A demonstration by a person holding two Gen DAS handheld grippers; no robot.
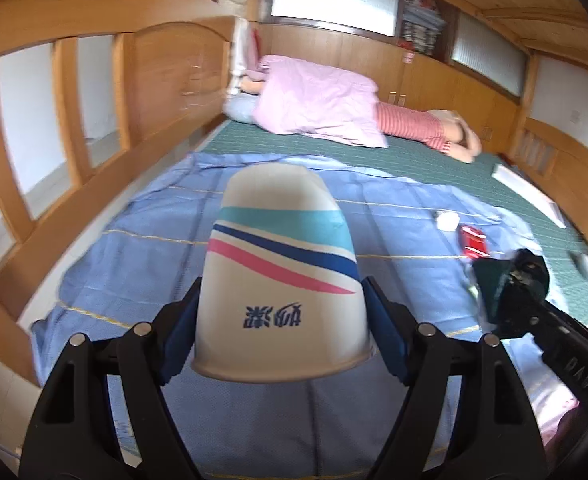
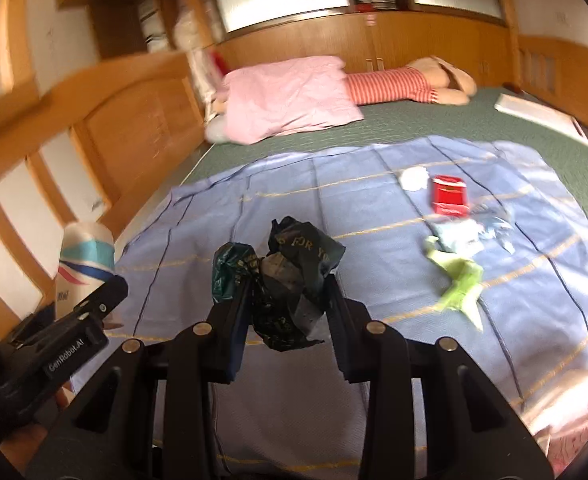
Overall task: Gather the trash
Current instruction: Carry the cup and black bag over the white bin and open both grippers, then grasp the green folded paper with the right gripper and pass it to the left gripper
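My left gripper (image 1: 282, 320) is shut on a white paper cup (image 1: 282, 264) with teal, blue and pink stripes, held upside down above the blue cloth (image 1: 134, 272). The cup also shows at the left of the right wrist view (image 2: 86, 256). My right gripper (image 2: 288, 300) is shut on a crumpled dark green plastic bag (image 2: 290, 276), also seen at the right of the left wrist view (image 1: 509, 292). On the cloth lie a red cigarette pack (image 2: 448, 195), a white crumpled tissue (image 2: 413, 178), a green wrapper (image 2: 459, 280) and a pale blue packet (image 2: 459, 238).
A wooden bed rail (image 1: 94, 92) runs along the left. A pink pillow (image 2: 290, 96) and a striped stuffed doll (image 2: 409, 80) lie at the far end on the green mat (image 2: 433, 128). A white flat box (image 2: 541, 114) lies at the far right.
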